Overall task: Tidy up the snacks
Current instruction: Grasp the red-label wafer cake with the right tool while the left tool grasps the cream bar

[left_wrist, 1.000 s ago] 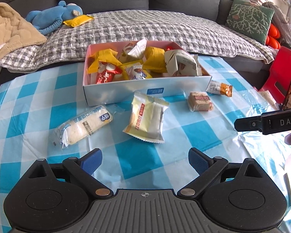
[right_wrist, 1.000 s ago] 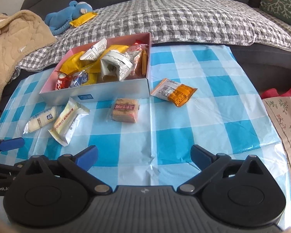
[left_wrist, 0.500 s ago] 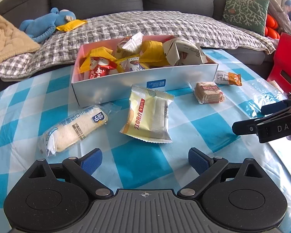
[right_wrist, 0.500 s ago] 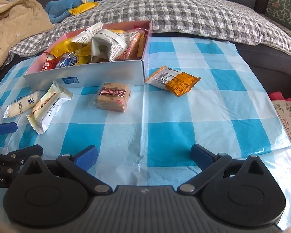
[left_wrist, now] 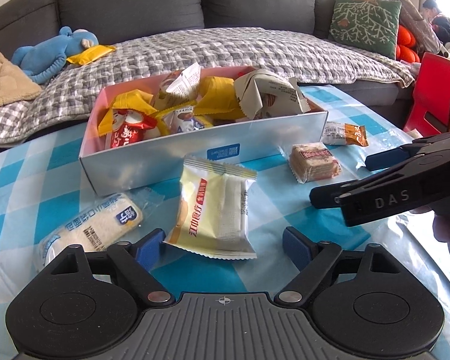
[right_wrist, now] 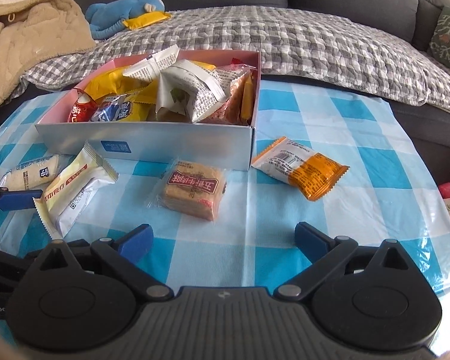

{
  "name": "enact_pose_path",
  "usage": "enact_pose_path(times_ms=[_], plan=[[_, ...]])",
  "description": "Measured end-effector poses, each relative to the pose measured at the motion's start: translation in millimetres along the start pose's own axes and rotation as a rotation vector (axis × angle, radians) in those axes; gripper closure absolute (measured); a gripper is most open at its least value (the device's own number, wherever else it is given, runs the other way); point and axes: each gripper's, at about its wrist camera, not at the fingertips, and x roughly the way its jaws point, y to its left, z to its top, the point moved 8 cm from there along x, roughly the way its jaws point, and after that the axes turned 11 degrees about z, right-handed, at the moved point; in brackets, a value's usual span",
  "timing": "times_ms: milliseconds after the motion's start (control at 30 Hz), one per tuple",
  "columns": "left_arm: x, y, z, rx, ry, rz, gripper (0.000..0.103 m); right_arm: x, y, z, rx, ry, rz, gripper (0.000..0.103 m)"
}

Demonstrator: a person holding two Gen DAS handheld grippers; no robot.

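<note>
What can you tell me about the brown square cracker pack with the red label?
The brown square cracker pack is a stack of tan crackers sealed in clear, crinkly plastic, with a dark red label bearing white characters on top. It lies flat on the blue-and-white checked tablecloth, just in front of the silver cardboard box, near its right corner. It looks unopened. Nothing seems to touch it except the cloth; both grippers are apart from it.

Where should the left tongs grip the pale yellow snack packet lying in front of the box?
Probably across its two long sides near the middle, coming down from above and the near end. The pale yellow snack packet lies flat, lengthwise toward the left tongs, whose open jaws have just been closing and already straddle its near crimped end.
</note>
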Motion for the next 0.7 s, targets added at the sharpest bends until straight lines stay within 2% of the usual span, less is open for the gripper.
enact_pose_path(times_ms=[233,533,700], plan=[[2.6,-1.1,6.0,0.006,-0.010,0.002,0.031,5.7,6.0,7.0,-0.006,-0.009,0.013,0.010],[7.1,0.1,12.5,0.004,-0.016,-0.002,0.025,10.3,16.0,12.4,-0.027,-0.011,0.047,0.020],[9.4,-2.4,17.7,0.005,-0.020,-0.002,0.023,9.6,15.3,15.0,-0.016,-0.025,0.050,0.031]])
